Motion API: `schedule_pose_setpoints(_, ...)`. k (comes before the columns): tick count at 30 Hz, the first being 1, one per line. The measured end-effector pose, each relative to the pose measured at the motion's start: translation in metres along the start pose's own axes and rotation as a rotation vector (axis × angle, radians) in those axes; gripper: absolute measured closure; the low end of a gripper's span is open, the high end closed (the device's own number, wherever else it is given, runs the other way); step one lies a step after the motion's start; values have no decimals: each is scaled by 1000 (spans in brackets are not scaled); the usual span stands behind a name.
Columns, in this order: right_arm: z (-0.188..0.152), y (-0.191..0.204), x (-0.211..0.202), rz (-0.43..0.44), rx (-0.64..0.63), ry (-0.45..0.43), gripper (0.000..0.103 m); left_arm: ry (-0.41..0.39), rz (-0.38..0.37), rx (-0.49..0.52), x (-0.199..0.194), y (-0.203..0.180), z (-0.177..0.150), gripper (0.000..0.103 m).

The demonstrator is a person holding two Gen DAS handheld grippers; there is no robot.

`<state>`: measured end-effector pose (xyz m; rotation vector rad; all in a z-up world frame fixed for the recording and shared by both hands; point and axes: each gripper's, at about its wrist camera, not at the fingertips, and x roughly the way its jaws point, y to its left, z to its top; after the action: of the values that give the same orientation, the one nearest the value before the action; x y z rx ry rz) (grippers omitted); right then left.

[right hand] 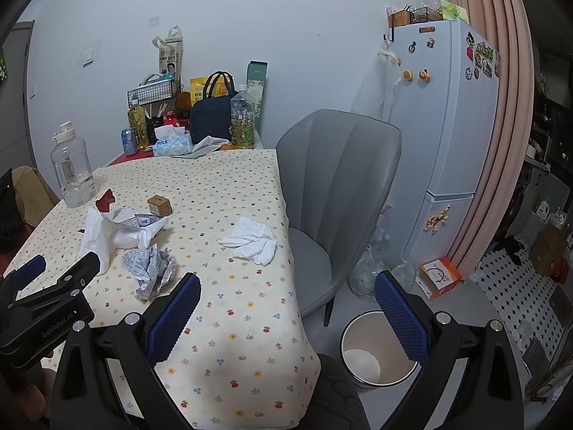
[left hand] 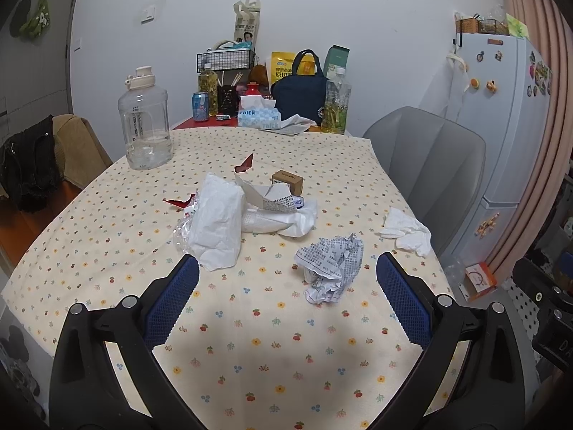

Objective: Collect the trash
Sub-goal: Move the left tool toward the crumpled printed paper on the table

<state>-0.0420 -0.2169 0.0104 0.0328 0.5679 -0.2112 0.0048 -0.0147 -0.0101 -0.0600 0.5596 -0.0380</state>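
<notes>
On the flowered tablecloth lies a crumpled printed paper, just ahead of my left gripper, which stands open and empty above the cloth. Beyond it sits a heap of white paper bag and torn wrappers, a small brown box, red scraps and a white tissue near the right edge. My right gripper is open and empty over the table's near right corner. A white trash bin stands on the floor below it. The right wrist view also shows the crumpled paper, the tissue and the left gripper.
A large clear water jug stands at the table's far left. Bottles, a tissue box and a navy bag crowd the far end. A grey chair sits against the table's right side, with a fridge and an orange box behind.
</notes>
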Motion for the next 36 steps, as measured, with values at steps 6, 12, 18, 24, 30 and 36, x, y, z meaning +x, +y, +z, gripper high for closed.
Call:
schedule_pose_setpoints(6,1,-1,0,-4,6,-2,8,-1,2,-6,0,2,0,5)
schedule_pose_setpoints(12,0,-4,-1,-4,10,-3,8,1,-1,-4,-1,2,0,5)
schedule_pose_setpoints(18,0,-4,0,-7,10,-4,8,4,-6,-1,0,1,-1,5)
schedule_pose_setpoints(24,-2,-6,2,-9,12,2,8,14,-10,0,2,-2,-2,5)
schedule_pose_setpoints(30,-2,-10,5,-14,18,8,8,23,-13,6,7,-6,-4,5)
schedule_pose_setpoints(36,-3,-14,11,-21,26,21,8,46,-19,0,18,-8,-6,5)
